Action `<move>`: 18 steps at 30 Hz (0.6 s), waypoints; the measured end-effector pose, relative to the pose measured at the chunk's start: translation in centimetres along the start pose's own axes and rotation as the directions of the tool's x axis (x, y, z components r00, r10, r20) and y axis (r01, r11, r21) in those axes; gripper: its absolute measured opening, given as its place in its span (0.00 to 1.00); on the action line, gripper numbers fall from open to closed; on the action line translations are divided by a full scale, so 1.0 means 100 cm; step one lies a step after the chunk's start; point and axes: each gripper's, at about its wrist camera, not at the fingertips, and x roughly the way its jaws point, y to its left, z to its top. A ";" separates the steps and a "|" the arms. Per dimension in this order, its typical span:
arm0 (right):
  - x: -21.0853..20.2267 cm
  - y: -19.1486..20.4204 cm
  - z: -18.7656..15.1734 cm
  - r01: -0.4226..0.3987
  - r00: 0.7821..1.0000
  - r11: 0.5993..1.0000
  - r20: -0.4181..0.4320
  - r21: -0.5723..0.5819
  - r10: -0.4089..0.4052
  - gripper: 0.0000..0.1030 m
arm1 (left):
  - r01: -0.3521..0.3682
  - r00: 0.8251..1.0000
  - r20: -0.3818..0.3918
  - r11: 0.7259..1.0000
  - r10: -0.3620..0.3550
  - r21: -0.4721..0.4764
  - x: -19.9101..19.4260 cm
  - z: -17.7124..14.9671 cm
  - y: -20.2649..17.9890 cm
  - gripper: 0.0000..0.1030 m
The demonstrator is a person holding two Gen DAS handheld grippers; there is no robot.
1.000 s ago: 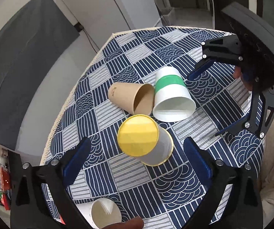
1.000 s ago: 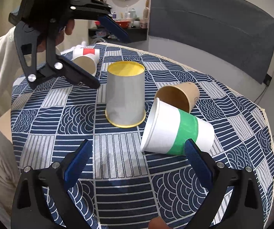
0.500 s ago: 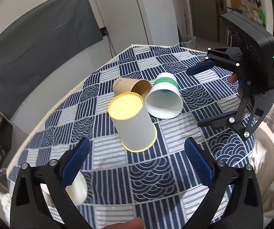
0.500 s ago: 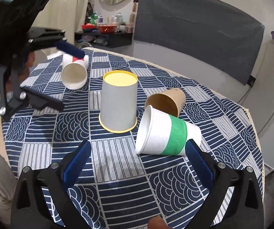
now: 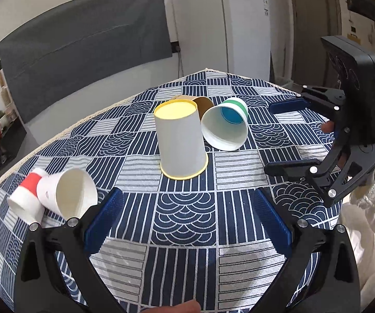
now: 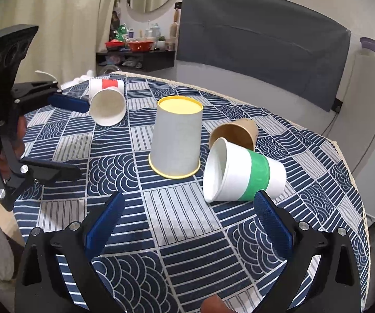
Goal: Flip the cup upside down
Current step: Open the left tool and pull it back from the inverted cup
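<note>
Left gripper (image 5: 186, 219): its 2 fingers are standing wide apart and are holding nothing.
Right gripper (image 6: 187, 220): its fingers are also spread wide, gripping nothing.
Yellow-rimmed cup (image 5: 179, 140): it is standing upside down on the tablecloth (image 5: 187, 234), ahead of both finger pairs and apart from them.
Green-banded cup (image 6: 239, 170): it is lying on its side, just ahead of the right finger of the right gripper.
Brown cup (image 6: 235, 133): it is lying behind the green-banded one.
Red-banded cup (image 5: 31, 195): it is lying just beyond the left finger of the left gripper.

1. Even, soft indoor light; both views are bright and sharp at centre.
2. Faint shadows lie under the upside-down grey paper cup with yellow rim (image 5: 181, 140) on the blue patterned tablecloth (image 5: 187, 221).
3. Strong fisheye bending; black vignette fills the corners.
</note>
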 end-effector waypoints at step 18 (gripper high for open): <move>0.014 0.000 -0.017 0.032 0.999 0.988 0.005 0.150 -0.033 0.92 | -0.238 0.958 0.086 0.929 0.272 -0.284 -0.004 -0.034 0.008 0.94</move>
